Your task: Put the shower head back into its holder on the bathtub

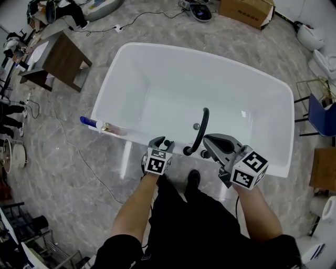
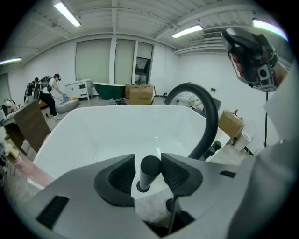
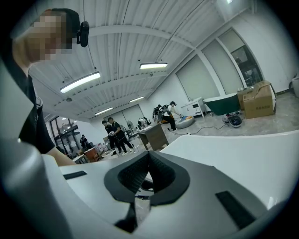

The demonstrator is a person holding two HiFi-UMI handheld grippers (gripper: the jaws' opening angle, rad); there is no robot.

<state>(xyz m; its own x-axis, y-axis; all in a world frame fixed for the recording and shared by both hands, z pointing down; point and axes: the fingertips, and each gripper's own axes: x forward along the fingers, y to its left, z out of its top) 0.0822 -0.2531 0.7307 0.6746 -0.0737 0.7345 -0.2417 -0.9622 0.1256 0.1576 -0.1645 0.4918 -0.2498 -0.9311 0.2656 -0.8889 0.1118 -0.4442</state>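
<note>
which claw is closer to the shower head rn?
Left. The left claw, open, straddles the shower head; the right claw, shut, sits beyond the spout.

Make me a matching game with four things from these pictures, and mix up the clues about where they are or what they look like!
Things:
1. bathtub
2. shower head
3. box
4. right gripper

Clues:
A. shut and empty
B. white
C. between the open jaws of the left gripper
D. on the floor, beyond the bathtub

Pairs: 1-B, 2-C, 3-D, 4-A
</note>
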